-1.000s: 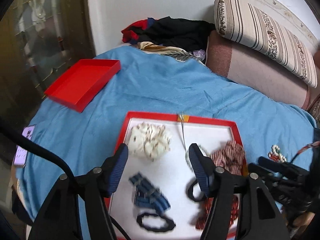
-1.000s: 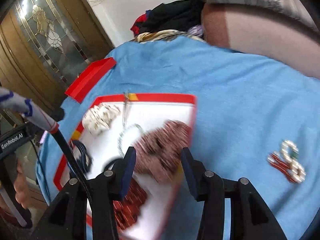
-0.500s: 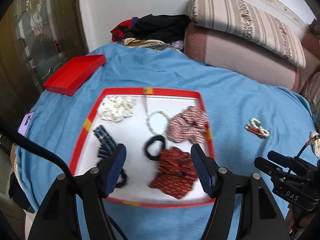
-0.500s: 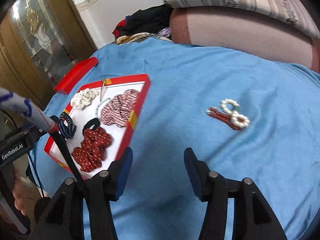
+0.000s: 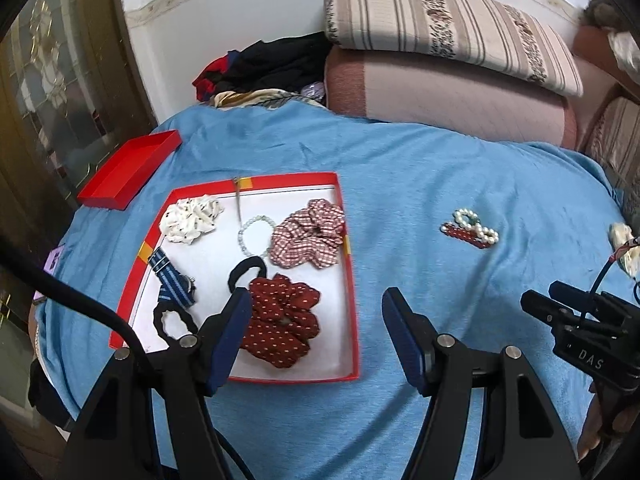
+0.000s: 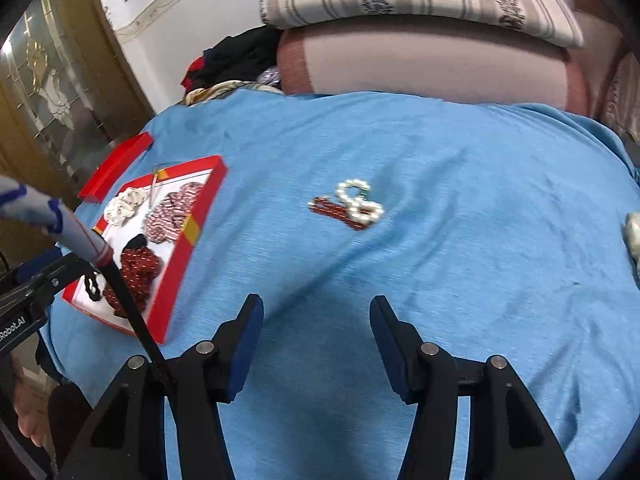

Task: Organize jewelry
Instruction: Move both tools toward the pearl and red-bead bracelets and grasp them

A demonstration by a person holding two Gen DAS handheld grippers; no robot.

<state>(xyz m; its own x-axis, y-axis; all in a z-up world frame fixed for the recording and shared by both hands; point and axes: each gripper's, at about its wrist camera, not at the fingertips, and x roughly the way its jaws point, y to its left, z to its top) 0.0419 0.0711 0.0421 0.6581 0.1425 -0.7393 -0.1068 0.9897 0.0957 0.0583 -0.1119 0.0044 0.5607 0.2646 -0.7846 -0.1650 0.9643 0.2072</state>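
- Two claws are in view, and I hold neither on anything: the left claw (image 5: pixel 316 316) stands with its fingers wide apart above the near right corner of the red tray (image 5: pixel 354 280), and the right claw (image 6: pixel 316 328) is likewise spread and empty over the bare blue cloth (image 6: pixel 460 280).
- Sorted items lie inside the tray: a white scrunchie (image 5: pixel 191 218), a checked scrunchie (image 5: pixel 308 238), a dark red dotted scrunchie (image 5: pixel 282 324), a bead bracelet (image 5: pixel 256 232), a black hair tie (image 5: pixel 246 272) and a striped strap (image 5: pixel 170 278). I judge the tray to be the collection point, which is why these pieces are grouped there.
- One loose cluster, the pearl-and-red piece (image 6: pixel 348 204), lies on the cloth well apart from the tray, to its right. It is the evident remaining item.
- I have the right claw pointed at that piece, spread in readiness; I judge the next step to be a reach forward and a pinch on it.
- A pale item (image 5: pixel 624 242) at the far right edge is too cropped to identify.
- The red lid (image 5: pixel 128 170) rests beyond the tray's left corner, out of the working path.
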